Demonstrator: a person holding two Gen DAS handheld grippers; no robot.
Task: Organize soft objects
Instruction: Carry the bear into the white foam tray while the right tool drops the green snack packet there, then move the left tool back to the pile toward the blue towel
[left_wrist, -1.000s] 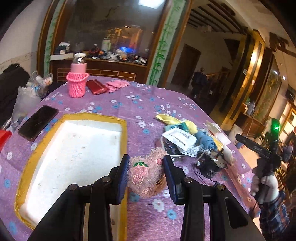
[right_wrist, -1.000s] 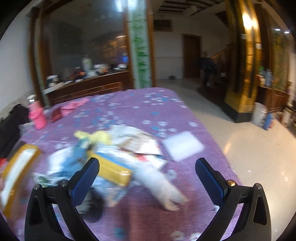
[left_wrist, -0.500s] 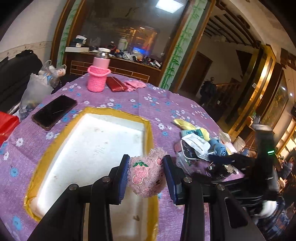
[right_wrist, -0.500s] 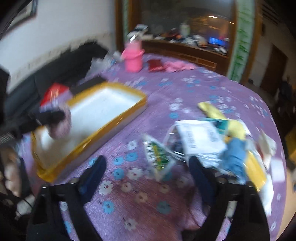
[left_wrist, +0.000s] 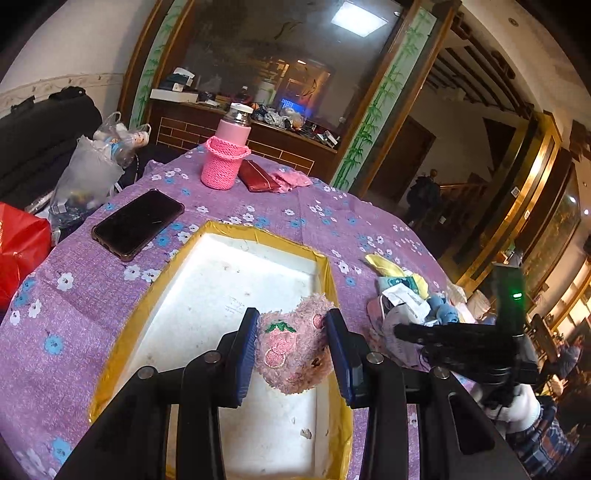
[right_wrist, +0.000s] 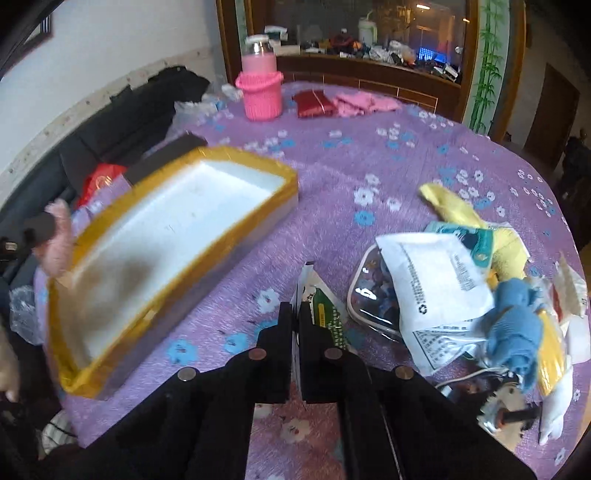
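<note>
A pink plush toy (left_wrist: 291, 347) with embroidered strawberries hangs in my left gripper (left_wrist: 291, 317), which is shut on it above the near right part of the white foam tray (left_wrist: 258, 230) with its yellow taped rim. In the right wrist view my right gripper (right_wrist: 296, 310) has its jaws closing tight on the thin edge of a green and white packet (right_wrist: 327, 314). The packet lies on the purple flowered cloth between the tray (right_wrist: 243, 155) and a pile. That pile holds a white mailing bag (right_wrist: 436, 280), a blue knitted cloth (right_wrist: 513, 317) and a yellow cloth (right_wrist: 454, 206).
A pink bottle in a knitted sleeve (left_wrist: 225, 162), a red wallet (left_wrist: 256, 177) and a pink cloth (left_wrist: 291, 181) stand at the table's far side. A black phone (left_wrist: 138, 221) lies left of the tray. A red bag (left_wrist: 18, 251) sits off the left edge.
My left gripper carried the plush toy leftward from the cloth to over the tray. My right gripper swung round toward the pile and went from wide open to shut on the packet.
</note>
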